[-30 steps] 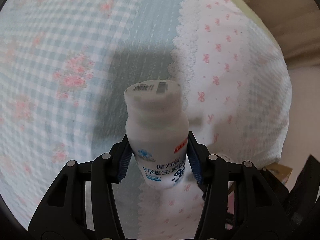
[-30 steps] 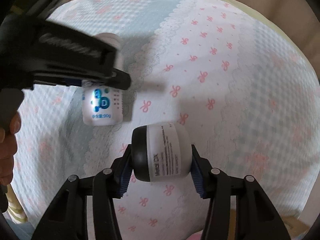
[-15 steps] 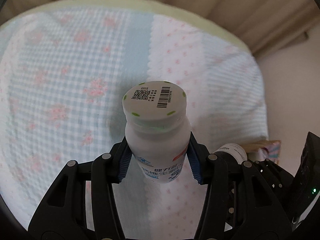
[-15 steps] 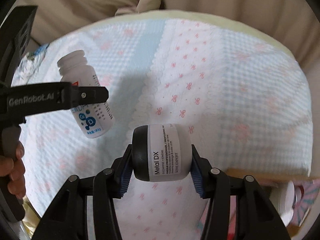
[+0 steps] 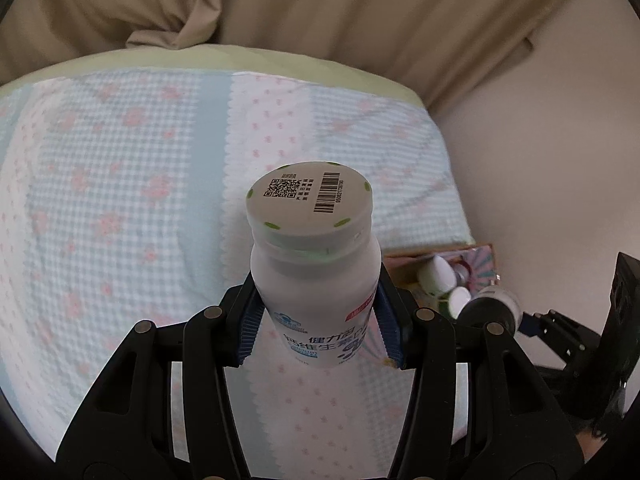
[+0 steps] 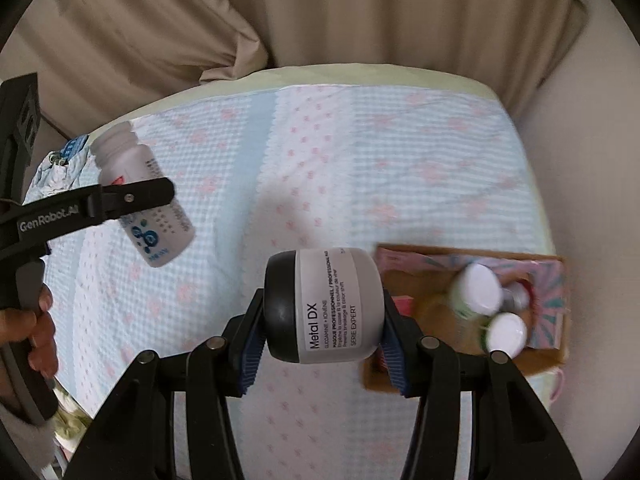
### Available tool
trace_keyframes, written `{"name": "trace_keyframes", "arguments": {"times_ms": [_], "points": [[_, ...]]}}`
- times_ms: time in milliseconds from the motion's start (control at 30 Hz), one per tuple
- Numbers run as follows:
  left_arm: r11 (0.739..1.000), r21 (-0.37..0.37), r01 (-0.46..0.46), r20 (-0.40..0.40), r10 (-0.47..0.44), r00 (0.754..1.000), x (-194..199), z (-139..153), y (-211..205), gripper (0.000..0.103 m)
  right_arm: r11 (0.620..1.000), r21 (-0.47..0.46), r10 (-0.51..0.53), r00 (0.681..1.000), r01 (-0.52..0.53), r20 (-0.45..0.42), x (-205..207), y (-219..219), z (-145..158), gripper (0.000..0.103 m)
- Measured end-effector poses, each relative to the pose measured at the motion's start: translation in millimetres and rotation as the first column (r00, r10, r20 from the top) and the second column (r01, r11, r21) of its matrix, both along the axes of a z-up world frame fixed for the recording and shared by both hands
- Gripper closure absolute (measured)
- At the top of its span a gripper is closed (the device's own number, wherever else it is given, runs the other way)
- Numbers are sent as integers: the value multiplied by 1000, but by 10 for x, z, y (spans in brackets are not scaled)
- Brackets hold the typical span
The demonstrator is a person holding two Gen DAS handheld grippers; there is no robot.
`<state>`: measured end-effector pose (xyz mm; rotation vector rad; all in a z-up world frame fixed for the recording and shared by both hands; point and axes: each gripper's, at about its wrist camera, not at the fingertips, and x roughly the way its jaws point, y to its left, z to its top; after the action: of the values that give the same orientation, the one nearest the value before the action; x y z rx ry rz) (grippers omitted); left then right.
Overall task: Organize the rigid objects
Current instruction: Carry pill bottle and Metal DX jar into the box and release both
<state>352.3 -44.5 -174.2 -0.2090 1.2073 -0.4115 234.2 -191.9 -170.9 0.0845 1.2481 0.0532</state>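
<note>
Both claws were clamped tight, each carrying something above the bed. Beneath them spread the bed [image 6: 400,152], covered in a pale blue-and-white quilt with pink bows, and beige curtains [image 5: 320,12] hung behind its far edge. At the bed's right edge sat an open cardboard box [image 6: 416,288] with a pink and teal lining, and inside it stood a few small white-capped bottles [image 6: 478,286], blurred in the right wrist view. The left gripper [image 5: 316,320] had its blue pads pressed against both sides of a white supplement bottle [image 5: 316,276], gripped around its lower body, the cap with its QR code and barcode pointing away from the claw. From the right wrist view that bottle hung tilted over the left part of the bed, well apart from the box. The right gripper [image 6: 322,344] squeezed a grey Metal DX jar [image 6: 332,304] with a black lid, lying sideways between the pads, just beside the box's near-left corner.
</note>
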Motion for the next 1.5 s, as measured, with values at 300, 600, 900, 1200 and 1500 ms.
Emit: {"name": "trace_keyframes", "arguments": {"times_ms": [300, 600, 900, 1200, 1500], "points": [[1000, -10, 3, -2, -3, 1000, -455, 37, -730, 56, 1000, 7, -26, 1000, 26, -9, -461, -868, 94, 55], [998, 24, 54, -68, -52, 996, -660, -479, -1750, 56, 1000, 22, -8, 998, 9, -68, -656, -1594, -348, 55], [987, 99, 125, -146, -110, 983, -659, -1109, -2499, 56, 999, 46, 13, 993, -7, -121, -743, -2003, -905, 55], [958, 192, 211, -174, -179, 968, -540, -1509, -2871, 56, 995, 91, 58, 993, -49, -103, -652, -2061, -1267, 55], [932, 212, 294, -195, -255, 947, -530, -1597, -2996, 30, 986, 158, 69, 992, -52, -101, -619, -2002, -1452, 45]]}}
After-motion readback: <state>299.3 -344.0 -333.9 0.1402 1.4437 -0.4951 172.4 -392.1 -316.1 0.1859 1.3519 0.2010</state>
